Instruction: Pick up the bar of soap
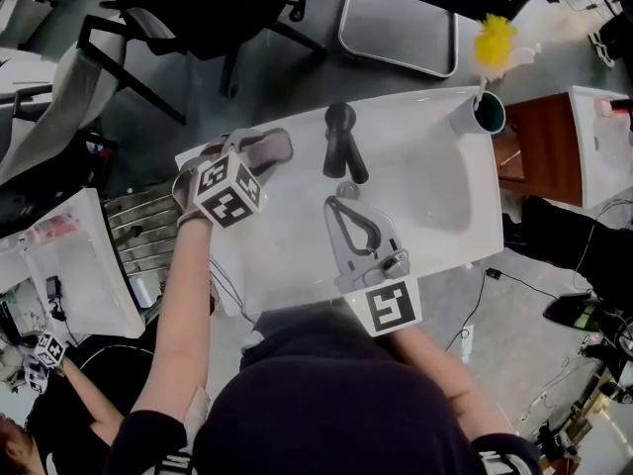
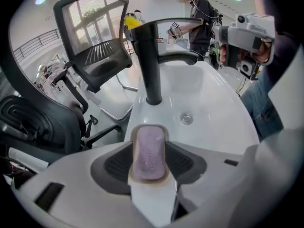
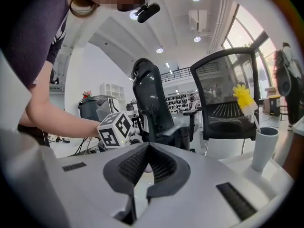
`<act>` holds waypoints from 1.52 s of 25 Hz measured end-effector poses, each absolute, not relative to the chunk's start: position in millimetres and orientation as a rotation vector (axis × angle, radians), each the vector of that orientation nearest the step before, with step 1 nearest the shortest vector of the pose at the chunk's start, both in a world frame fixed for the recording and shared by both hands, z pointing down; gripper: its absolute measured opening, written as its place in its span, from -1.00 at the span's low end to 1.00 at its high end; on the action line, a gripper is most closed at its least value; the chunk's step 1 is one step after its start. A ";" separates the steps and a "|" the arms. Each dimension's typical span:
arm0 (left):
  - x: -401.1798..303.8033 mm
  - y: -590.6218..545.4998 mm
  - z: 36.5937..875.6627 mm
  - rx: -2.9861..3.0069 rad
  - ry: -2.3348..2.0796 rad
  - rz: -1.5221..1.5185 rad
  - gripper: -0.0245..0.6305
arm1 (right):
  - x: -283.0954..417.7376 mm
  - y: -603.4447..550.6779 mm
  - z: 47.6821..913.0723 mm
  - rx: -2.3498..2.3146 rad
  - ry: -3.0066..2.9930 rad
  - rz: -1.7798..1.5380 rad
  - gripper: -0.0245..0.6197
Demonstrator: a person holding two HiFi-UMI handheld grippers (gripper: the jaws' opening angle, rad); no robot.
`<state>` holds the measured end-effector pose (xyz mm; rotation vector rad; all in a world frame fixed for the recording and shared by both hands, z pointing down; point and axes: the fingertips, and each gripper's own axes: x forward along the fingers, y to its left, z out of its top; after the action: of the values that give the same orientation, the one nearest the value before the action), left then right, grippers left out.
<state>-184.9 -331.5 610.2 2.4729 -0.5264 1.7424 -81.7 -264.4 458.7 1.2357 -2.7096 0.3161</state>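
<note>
The pale purple bar of soap [image 2: 148, 152] lies in a shallow beige dish [image 2: 145, 180] on the left rim of the white sink [image 1: 435, 176]. My left gripper [image 2: 149, 148] straddles it, one ribbed pad at each long side of the bar. The jaws stand wide, and the bar rests in its dish. In the head view the left gripper [image 1: 262, 151] reaches over the sink's back left corner, with the soap [image 1: 273, 149] between its fingers. My right gripper [image 1: 339, 204] hovers over the sink's front, shut with nothing in it, its tips meeting [image 3: 148, 148].
A black faucet [image 1: 341, 142] stands at the back of the basin, just right of the soap. A grey cup [image 1: 487, 112] with a yellow brush [image 1: 495, 38] sits at the sink's far right corner. Office chairs [image 1: 188, 18] stand behind the sink.
</note>
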 end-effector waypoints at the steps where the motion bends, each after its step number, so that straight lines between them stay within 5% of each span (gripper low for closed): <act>1: -184.4 -330.5 612.2 2.463 -0.499 1.760 -0.34 | -80.9 -264.8 459.2 1.241 -2.708 0.322 -0.88; 38: -186.1 -336.3 640.2 2.217 -0.432 1.837 -0.37 | -62.8 -269.8 462.0 1.328 -2.687 0.351 -0.88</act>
<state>-186.1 -336.3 640.2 2.2171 -0.4324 1.8371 -62.8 -269.8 462.0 1.3282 -2.6874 0.3508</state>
